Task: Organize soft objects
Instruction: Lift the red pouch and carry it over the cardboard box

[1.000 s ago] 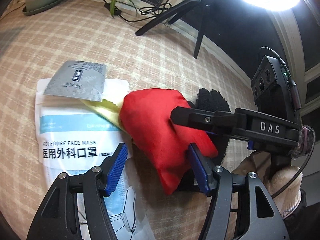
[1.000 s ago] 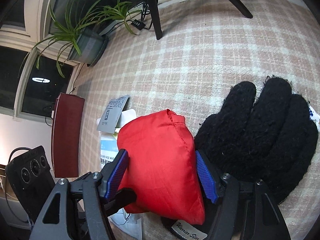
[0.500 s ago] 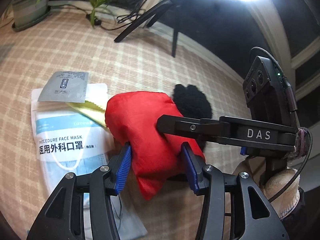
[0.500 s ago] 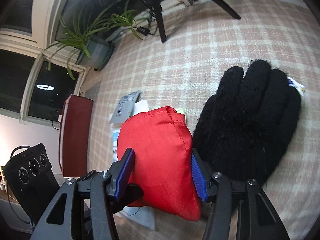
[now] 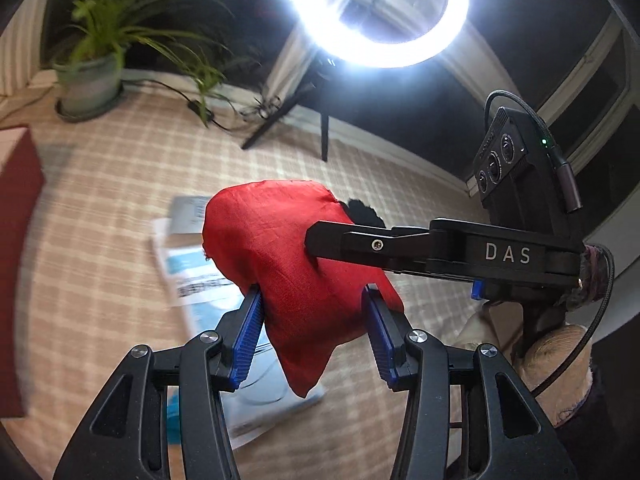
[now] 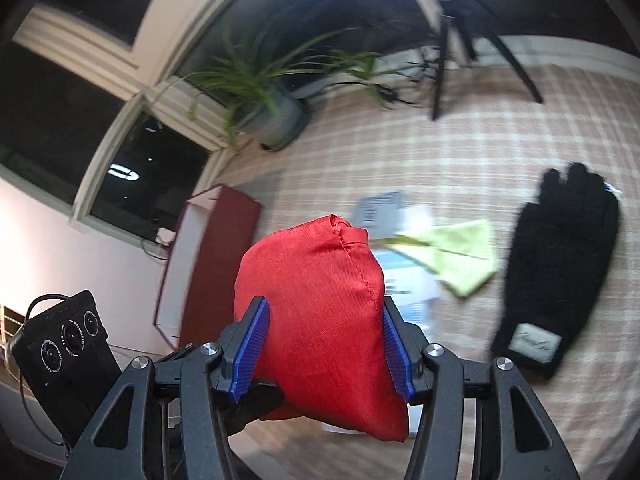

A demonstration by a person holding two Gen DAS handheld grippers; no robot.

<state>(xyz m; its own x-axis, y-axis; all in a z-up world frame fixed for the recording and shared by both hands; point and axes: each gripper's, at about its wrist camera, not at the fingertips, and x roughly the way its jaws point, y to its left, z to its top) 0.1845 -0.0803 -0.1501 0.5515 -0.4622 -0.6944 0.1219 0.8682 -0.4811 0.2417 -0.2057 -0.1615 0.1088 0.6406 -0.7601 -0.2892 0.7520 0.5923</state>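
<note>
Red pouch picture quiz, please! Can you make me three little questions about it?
1. True or false: both tongs, left and right, pinch the red pouch.
2. Which thing lies flat on the checked cloth? A) black glove B) red pouch C) ring lamp
3. Fill in: the small cloth beside the glove is coloured ____.

Key: 1 true; 2 A; 3 yellow-green.
</note>
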